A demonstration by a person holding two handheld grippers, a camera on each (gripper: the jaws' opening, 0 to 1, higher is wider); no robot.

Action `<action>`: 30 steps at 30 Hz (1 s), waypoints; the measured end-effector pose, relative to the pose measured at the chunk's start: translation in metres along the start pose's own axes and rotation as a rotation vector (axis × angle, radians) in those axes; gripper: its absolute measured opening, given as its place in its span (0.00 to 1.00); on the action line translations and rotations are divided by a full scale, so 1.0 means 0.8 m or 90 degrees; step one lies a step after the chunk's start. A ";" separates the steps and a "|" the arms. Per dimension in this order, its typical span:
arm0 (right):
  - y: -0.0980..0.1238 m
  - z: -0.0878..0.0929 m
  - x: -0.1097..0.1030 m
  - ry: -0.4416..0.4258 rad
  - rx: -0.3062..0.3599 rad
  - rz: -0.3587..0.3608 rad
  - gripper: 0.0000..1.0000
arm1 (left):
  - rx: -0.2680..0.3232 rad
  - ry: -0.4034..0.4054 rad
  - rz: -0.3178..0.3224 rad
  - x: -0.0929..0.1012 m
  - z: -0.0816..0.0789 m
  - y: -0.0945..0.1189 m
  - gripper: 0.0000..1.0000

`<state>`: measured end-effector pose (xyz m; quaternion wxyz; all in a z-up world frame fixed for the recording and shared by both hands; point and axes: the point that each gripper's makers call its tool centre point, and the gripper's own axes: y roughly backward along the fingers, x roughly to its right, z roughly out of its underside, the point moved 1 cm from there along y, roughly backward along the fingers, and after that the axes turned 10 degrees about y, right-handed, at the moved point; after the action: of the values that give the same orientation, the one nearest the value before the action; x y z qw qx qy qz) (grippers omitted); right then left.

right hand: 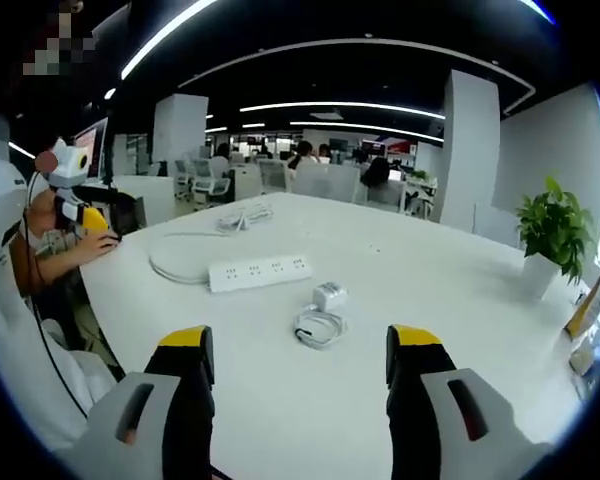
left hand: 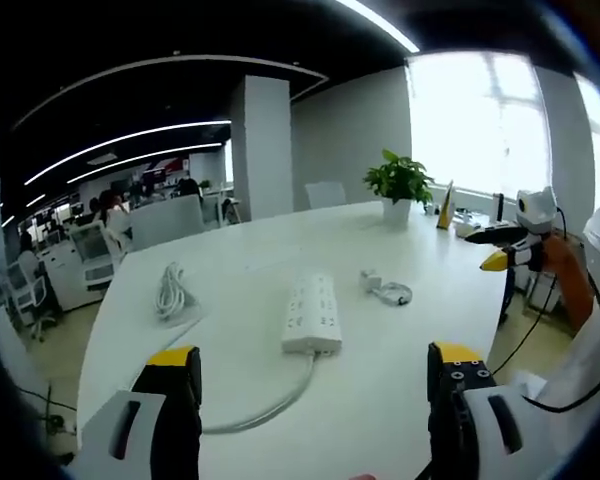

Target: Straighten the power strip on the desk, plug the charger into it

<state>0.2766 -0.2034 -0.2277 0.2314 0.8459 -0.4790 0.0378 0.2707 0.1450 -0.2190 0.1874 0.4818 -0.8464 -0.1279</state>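
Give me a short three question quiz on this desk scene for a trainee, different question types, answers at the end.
1. True or false: the charger is already plugged into the power strip.
2. Multiple choice: what stands at the desk's far edge? A) potted plant B) kettle C) printer
3. Fill in: both claws, left and right, are ____.

Key: 1 false, it lies apart beside its coiled cable. 2 A, potted plant. 3 open.

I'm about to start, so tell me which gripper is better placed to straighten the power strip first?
Left, probably. The power strip lies end-on straight ahead between the open left gripper jaws. From the right gripper, the strip lies farther off, beyond the charger, which suits the right better.
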 end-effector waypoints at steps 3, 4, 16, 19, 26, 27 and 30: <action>-0.001 -0.001 0.001 0.003 -0.001 0.003 0.69 | -0.002 -0.002 0.001 -0.001 0.002 -0.001 0.94; -0.001 -0.001 0.000 0.004 0.000 0.003 0.69 | -0.003 0.000 0.000 -0.001 0.002 -0.002 0.94; -0.015 0.002 -0.002 0.005 -0.001 0.000 0.68 | -0.007 0.004 0.004 -0.006 0.008 -0.015 0.94; -0.020 0.005 -0.003 0.002 -0.002 -0.004 0.68 | -0.010 0.003 0.006 -0.006 0.008 -0.022 0.94; -0.031 0.005 -0.002 0.003 -0.004 -0.008 0.68 | -0.014 0.001 0.011 -0.005 0.009 -0.029 0.94; -0.033 0.003 -0.003 0.006 -0.005 -0.010 0.68 | -0.015 -0.001 0.012 -0.005 0.010 -0.030 0.94; -0.034 -0.002 -0.005 0.011 0.000 -0.014 0.68 | -0.009 0.001 0.011 -0.006 0.008 -0.030 0.94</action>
<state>0.2974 -0.1881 -0.2371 0.2362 0.8507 -0.4677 0.0425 0.2882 0.1374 -0.2353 0.1925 0.4732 -0.8494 -0.1323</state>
